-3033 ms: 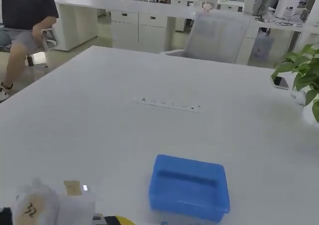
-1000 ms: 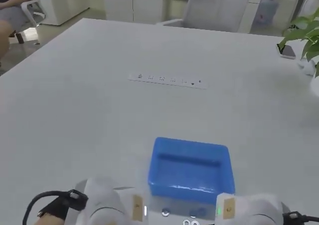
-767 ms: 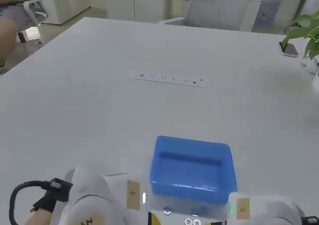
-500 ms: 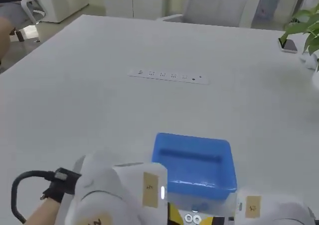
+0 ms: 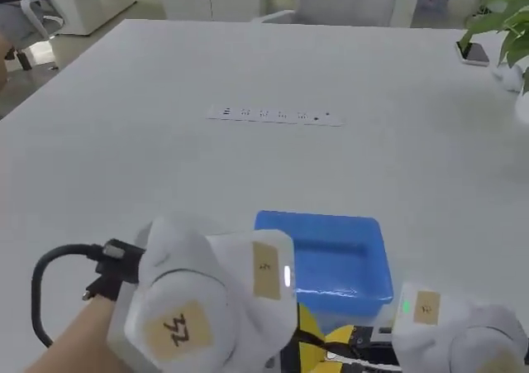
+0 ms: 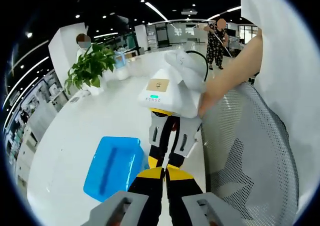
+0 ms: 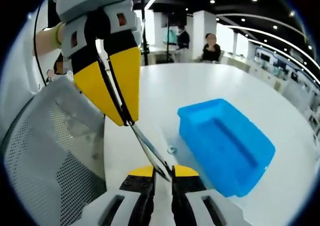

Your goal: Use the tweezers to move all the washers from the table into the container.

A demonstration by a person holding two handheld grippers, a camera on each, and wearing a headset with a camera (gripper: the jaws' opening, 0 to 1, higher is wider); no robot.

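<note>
Right now I am pinching the tweezers [image 7: 149,152] between the yellow jaws of my left gripper [image 7: 125,122], which is coming in from the upper left of the right gripper view. Their thin tips are reaching my right gripper [image 7: 163,171] at bottom centre, whose jaws seem pressed onto them, though the view is poor. One washer [image 7: 171,149] is lying on the table [image 7: 165,100], just left of the blue container [image 7: 225,146].
</note>
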